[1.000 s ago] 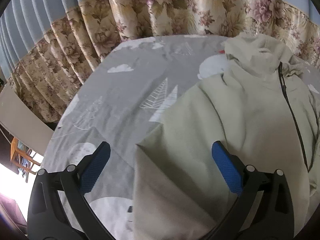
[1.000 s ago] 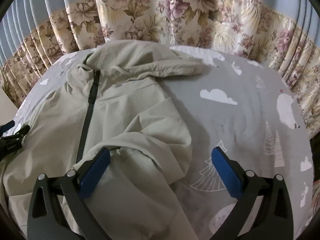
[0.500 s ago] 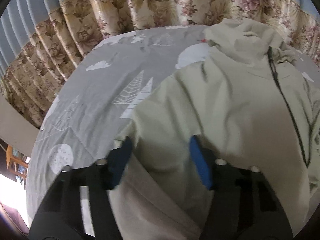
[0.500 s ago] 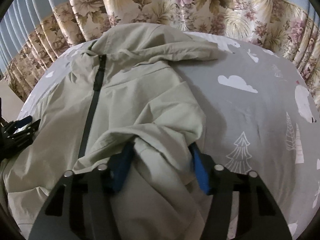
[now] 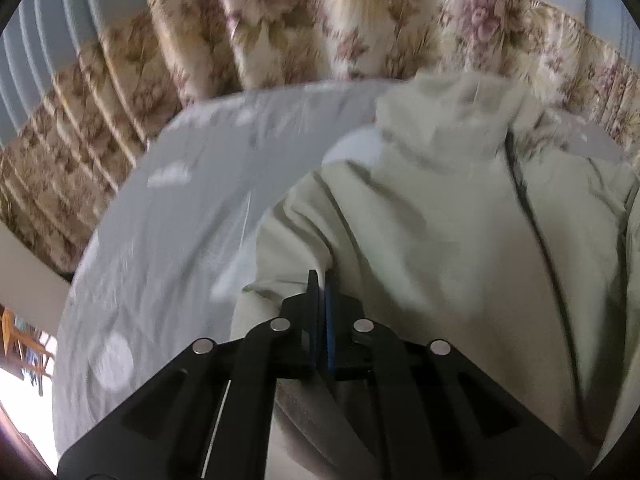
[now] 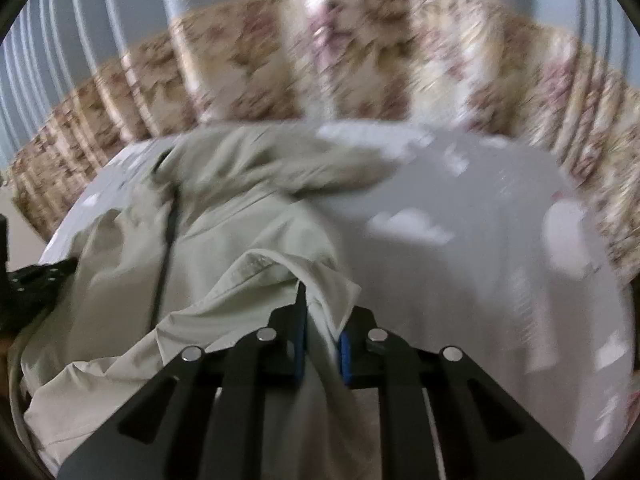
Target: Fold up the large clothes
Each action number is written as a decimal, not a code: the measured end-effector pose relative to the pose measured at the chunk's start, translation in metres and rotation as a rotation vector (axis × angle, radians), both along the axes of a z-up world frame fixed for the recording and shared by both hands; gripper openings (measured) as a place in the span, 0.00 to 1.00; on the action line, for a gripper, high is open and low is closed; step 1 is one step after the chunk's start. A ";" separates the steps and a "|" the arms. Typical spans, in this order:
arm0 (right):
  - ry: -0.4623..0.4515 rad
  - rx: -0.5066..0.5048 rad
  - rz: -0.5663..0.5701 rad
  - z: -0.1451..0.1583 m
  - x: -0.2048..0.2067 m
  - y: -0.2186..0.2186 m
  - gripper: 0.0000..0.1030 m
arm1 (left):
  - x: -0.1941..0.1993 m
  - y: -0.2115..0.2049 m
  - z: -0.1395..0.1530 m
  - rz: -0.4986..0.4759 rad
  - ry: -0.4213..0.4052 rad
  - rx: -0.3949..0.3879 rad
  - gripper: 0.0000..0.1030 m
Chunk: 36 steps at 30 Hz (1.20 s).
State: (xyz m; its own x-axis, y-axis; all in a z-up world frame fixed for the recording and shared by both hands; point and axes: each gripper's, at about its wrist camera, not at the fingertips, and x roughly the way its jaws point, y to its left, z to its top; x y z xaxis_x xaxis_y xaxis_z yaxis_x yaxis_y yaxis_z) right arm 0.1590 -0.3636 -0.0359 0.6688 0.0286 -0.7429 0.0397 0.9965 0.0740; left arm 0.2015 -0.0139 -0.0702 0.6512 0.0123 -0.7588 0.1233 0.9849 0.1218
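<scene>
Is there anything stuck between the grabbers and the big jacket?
No. Nothing visible is in the way: the left gripper and the right gripper are each already pinched shut on a fold of the beige jacket. Only the grey bedsheet lies beside it.

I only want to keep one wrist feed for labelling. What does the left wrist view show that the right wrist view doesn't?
Only the left wrist view shows the left gripper, jaws shut on a fold of the beige zip jacket, and a bright room corner with wooden furniture.

Only the right wrist view shows the right gripper clamping the jacket's cuff, plus white cloud prints.

Both show the jacket, grey bedsheet and floral curtain.
</scene>
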 end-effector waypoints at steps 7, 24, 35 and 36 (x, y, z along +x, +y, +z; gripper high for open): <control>-0.081 -0.159 -0.173 0.044 0.041 -0.093 0.09 | 0.072 -0.046 0.030 -0.054 -0.063 0.014 0.01; -0.087 -0.198 -0.256 0.034 0.006 -0.154 0.67 | 0.042 -0.063 0.086 -0.129 -0.205 0.110 0.83; -0.146 -0.009 -0.164 0.027 -0.159 -0.068 0.77 | -0.172 -0.014 0.039 -0.139 -0.093 -0.068 0.89; -0.129 0.015 -0.156 0.019 -0.168 -0.061 0.77 | -0.181 -0.016 0.034 -0.144 -0.089 -0.072 0.89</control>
